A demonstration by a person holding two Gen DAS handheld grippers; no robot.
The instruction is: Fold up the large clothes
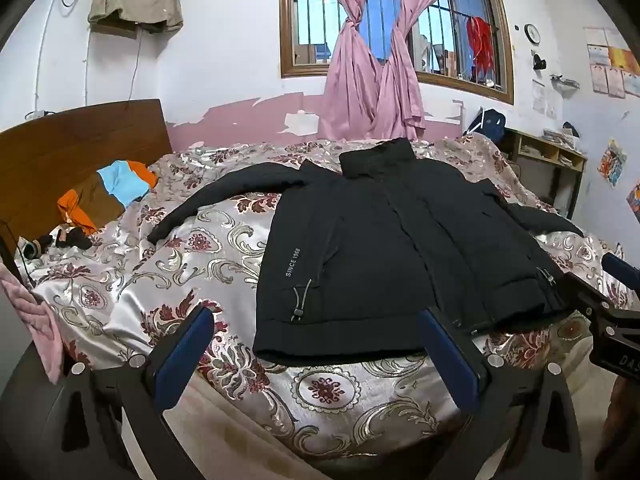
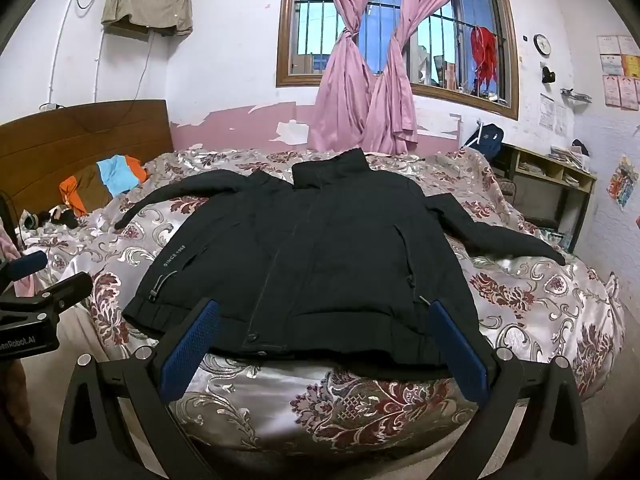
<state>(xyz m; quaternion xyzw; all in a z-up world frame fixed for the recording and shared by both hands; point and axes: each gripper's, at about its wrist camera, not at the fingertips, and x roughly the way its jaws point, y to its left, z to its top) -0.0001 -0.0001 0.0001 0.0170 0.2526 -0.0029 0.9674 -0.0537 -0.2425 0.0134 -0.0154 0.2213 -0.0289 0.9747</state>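
In front of me is the bed (image 1: 120, 300), covered edge to edge with a shiny silver bedspread (image 2: 540, 300) patterned in dark red flowers and pale scrolls. A wooden headboard (image 1: 80, 140) stands at its left end. The black jacket (image 2: 320, 248) lies flat on the spread, front up, collar toward the window wall, hem near my side of the bed — both sleeves stretched out to the sides. Up by the headboard sits a small heap of clothes (image 1: 116, 188) in orange, light blue and brown, and beside it, nearer the edge, some small dark items (image 1: 68, 240) I can't make out.
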